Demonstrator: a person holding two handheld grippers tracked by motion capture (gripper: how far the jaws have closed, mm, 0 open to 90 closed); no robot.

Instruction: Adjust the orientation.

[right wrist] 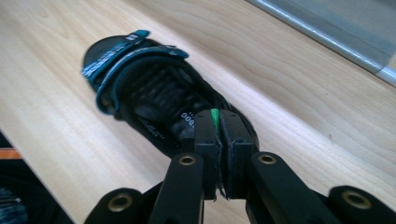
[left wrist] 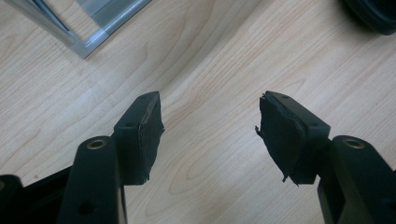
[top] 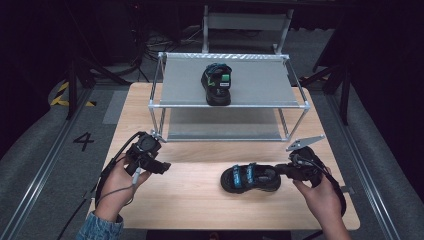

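- Wooden table (top: 200,200) carries a 2-tier metal rack (top: 230,105) on its far half; both shelves are grey panels in a silver tube frame.
- Sandal 1 (top: 216,84): black with blue straps and a green tab, sits upright on the rack's top shelf, a little left of centre, toe toward the near edge.
- Sandal 2 (top: 250,178): same black and blue make, lies on the table in the near right area, in front of the rack, long axis running left to right, toe to the left.
- Right gripper (top: 285,172): held in the right hand (top: 322,197) at the heel end of sandal 2. In the right gripper view the jaws are closed narrow on a green tab (right wrist: 215,119) at the sandal's heel (right wrist: 154,100); the tab shows as a thin strip between the 2 pads.
- Grey 3-cornered plate (top: 305,142) sits on top of the right gripper, on its far side.
- Left gripper (top: 162,167): held in the left hand (top: 120,182) at the near left of the table, just in front of the rack's near left leg (top: 155,122). In the left gripper view (left wrist: 210,130) the jaws stand wide apart over bare wood, gripping nothing.
- Left gripper view also shows a corner of the rack base (left wrist: 84,32) at upper left and a dark rounded edge, probably sandal 2, at upper right.
- A blue denim sleeve (top: 100,227) covers the left forearm at the bottom edge of the high view.
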